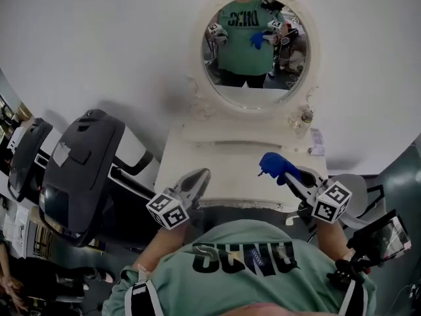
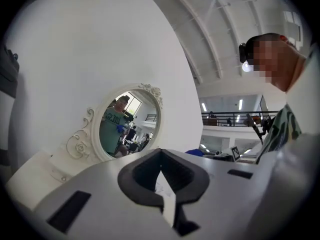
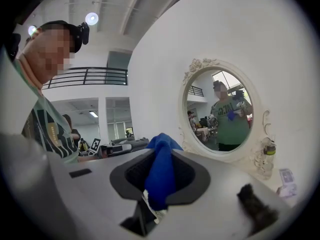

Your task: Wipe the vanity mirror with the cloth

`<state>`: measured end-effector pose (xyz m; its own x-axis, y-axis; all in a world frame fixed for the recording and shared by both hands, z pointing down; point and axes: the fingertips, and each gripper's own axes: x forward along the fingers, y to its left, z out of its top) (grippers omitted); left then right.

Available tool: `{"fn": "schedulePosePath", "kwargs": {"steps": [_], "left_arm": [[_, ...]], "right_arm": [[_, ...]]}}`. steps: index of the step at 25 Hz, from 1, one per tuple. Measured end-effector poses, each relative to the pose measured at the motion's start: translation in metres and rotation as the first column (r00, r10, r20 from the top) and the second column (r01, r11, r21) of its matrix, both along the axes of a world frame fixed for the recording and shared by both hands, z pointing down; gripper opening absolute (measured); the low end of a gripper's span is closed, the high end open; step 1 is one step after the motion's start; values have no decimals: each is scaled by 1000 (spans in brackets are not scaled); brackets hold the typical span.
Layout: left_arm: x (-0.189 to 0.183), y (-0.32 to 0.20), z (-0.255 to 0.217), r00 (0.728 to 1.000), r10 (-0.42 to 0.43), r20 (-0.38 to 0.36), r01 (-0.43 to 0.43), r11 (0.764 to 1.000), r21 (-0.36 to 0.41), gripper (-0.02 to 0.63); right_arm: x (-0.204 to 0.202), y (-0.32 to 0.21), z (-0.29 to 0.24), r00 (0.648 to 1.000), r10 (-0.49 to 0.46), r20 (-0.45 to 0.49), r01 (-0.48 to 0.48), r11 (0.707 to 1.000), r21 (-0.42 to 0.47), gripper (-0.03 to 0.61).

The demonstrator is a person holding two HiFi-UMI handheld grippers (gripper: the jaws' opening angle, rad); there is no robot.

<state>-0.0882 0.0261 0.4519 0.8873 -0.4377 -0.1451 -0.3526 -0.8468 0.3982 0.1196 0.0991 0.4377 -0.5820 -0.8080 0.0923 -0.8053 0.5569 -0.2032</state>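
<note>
The oval vanity mirror (image 1: 253,51) in a white carved frame hangs on the wall above a white vanity table (image 1: 217,160). It reflects the person in a green shirt. My right gripper (image 1: 287,174) is shut on a blue cloth (image 1: 276,165), held over the table's right part, below the mirror and apart from it. In the right gripper view the blue cloth (image 3: 161,169) bunches out between the jaws, with the mirror (image 3: 220,111) ahead to the right. My left gripper (image 1: 201,176) hovers at the table's left front, shut with nothing in it. The left gripper view shows the mirror (image 2: 127,121) ahead to the left.
A large black chair (image 1: 79,170) stands left of the table. A small bottle (image 1: 305,118) and a small card (image 1: 317,143) sit at the table's back right, below the mirror frame. A white wall backs everything.
</note>
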Motion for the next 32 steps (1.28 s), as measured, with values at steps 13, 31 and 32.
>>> {"fn": "schedulePosePath", "kwargs": {"steps": [13,31,32], "left_arm": [[-15,-179,-34,987,158,-2,-158,987,31,9],[67,-203,-31,990,-142,-8,142,990,-5,9],[65,-202,-30,989,-149,-7,149,989,-4,10]], "right_arm": [[-16,-153,-32,981,187,-47,-186,982,24,69],[63,-295,-189,705,329,-629,115,822,558,69],[48,-305,-200,641,376,-669,152,793,591,69]]}}
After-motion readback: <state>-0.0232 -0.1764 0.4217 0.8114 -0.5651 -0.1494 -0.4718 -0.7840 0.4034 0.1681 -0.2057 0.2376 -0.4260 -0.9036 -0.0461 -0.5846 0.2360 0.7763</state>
